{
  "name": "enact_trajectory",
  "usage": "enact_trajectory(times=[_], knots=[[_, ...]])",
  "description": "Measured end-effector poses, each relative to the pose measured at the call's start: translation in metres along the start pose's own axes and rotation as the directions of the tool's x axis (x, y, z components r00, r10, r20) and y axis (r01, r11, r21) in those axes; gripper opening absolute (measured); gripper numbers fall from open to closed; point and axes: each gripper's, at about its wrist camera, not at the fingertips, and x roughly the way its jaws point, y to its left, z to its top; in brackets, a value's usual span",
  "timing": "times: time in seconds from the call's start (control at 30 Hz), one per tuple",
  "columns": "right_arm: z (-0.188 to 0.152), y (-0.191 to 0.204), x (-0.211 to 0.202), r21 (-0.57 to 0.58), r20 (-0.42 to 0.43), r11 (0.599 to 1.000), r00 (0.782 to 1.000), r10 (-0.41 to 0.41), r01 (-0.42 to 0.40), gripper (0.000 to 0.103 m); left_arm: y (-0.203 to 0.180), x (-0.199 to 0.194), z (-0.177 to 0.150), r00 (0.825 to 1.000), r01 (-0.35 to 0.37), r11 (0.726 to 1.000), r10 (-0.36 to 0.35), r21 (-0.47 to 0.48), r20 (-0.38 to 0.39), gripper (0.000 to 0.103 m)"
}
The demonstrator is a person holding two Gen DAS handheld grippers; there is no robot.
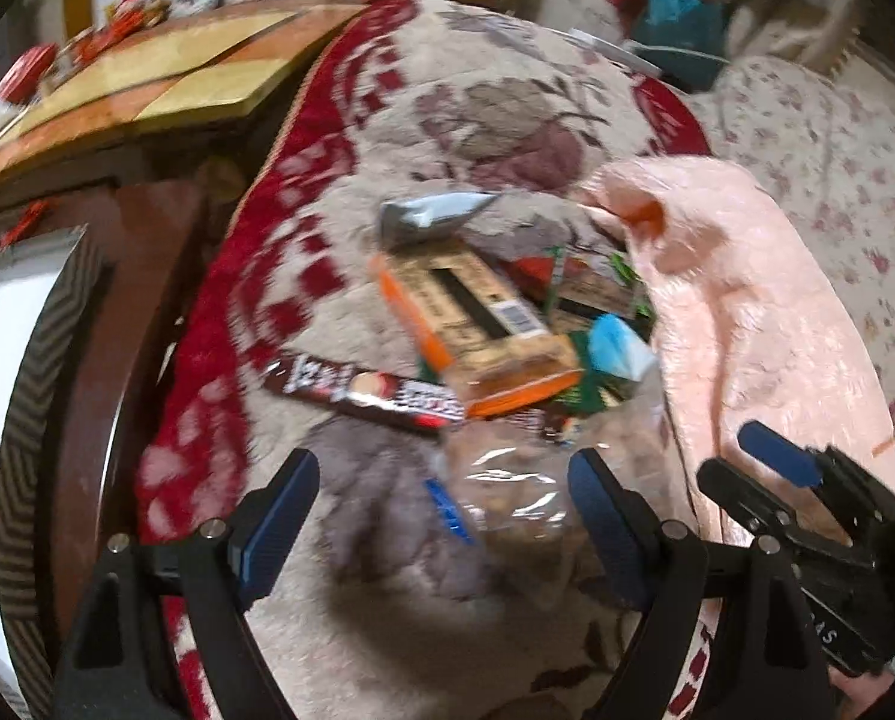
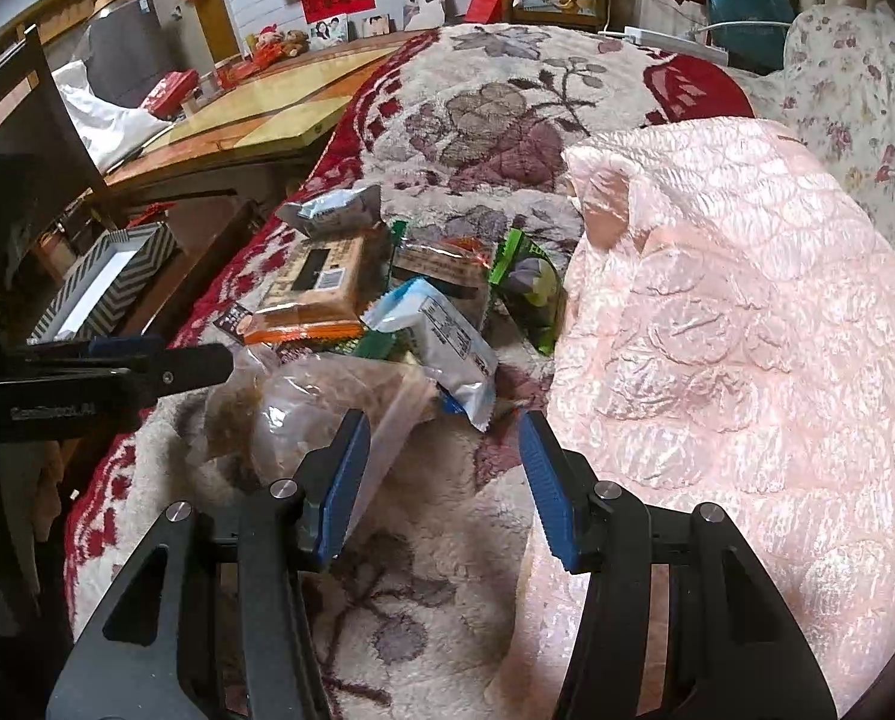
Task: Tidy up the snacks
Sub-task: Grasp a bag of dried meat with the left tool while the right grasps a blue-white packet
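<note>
Fleecy floral blanket (image 2: 483,120) is carrying one loose heap of about eight snacks (image 2: 399,312) at frame centre, likely dumped for sorting, one striped box (image 2: 96,288) sitting at left. Left gripper (image 1: 441,516) and right gripper (image 2: 444,480) are both hanging spread and empty just short of one clear bag (image 2: 327,402).

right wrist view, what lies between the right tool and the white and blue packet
In the right wrist view, only bare floral blanket lies between the open right tool and the white and blue packet. The clear bag sits just left of that stretch.
</note>
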Motion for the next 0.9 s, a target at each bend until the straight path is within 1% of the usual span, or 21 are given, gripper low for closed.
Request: enact_trajectory(times=[0.07,0.17,0.23,0.3,0.43,0.53,0.57,0.6,0.63,0.7,0.77,0.8,0.9], knots=[[-0.001,-0.003,0.0,0.008,0.001,1.0,1.0,-0.011,0.011,0.052,-0.007,0.005,0.001,1.0,0.008,1.0,-0.008,0.01,-0.015,0.089],[0.0,-0.012,0.0,0.039,0.003,0.999,1.0,-0.023,0.023,0.052,-0.018,0.014,0.003,0.999,0.025,1.0,-0.025,0.0,-0.033,0.089],[0.001,-0.019,-0.002,0.062,0.004,0.997,0.999,-0.045,0.045,0.052,-0.027,0.018,0.004,0.998,0.044,0.999,-0.043,0.007,-0.036,0.089],[0.002,-0.025,-0.002,0.079,0.003,0.995,0.998,-0.062,0.062,0.052,-0.037,0.022,0.005,0.998,0.042,0.999,-0.041,0.027,-0.04,0.089],[0.005,-0.035,-0.003,0.101,0.006,0.992,0.997,-0.073,0.072,0.052,-0.052,0.032,0.003,0.997,0.039,0.997,-0.033,0.072,-0.072,0.089],[0.007,-0.04,0.0,0.109,-0.001,0.99,0.996,-0.084,0.084,0.052,-0.056,0.036,0.0,0.997,0.039,0.994,-0.032,0.102,-0.077,0.088],[0.008,-0.041,0.001,0.112,-0.005,0.991,0.997,-0.076,0.076,0.052,-0.057,0.035,-0.001,0.996,0.046,0.992,-0.038,0.118,-0.075,0.082],[0.01,-0.043,0.003,0.117,-0.008,0.991,0.998,-0.063,0.063,0.052,-0.058,0.034,-0.002,0.996,0.063,0.989,-0.054,0.134,-0.074,0.07],[0.012,-0.043,0.004,0.116,-0.005,0.992,0.999,-0.054,0.055,0.052,-0.06,0.032,-0.004,0.994,0.085,0.985,-0.073,0.153,-0.079,0.065],[0.018,-0.04,0.009,0.085,-0.003,0.996,1.0,-0.022,0.023,0.052,-0.063,0.029,-0.006,0.991,0.11,0.976,-0.095,0.186,-0.089,0.047],[0.024,-0.034,0.018,0.04,-0.021,0.999,0.999,0.027,-0.026,0.052,-0.065,0.025,-0.009,0.989,0.13,0.968,-0.112,0.214,-0.096,0.04],[0.027,-0.03,0.025,0.017,-0.036,0.999,0.998,0.047,-0.046,0.053,-0.064,0.024,-0.01,0.987,0.142,0.966,-0.123,0.214,-0.1,0.036],[0.034,-0.024,0.042,-0.019,-0.068,0.996,0.994,0.082,-0.083,0.053,-0.054,0.019,-0.011,0.979,0.188,0.964,-0.168,0.189,-0.117,0.03]])
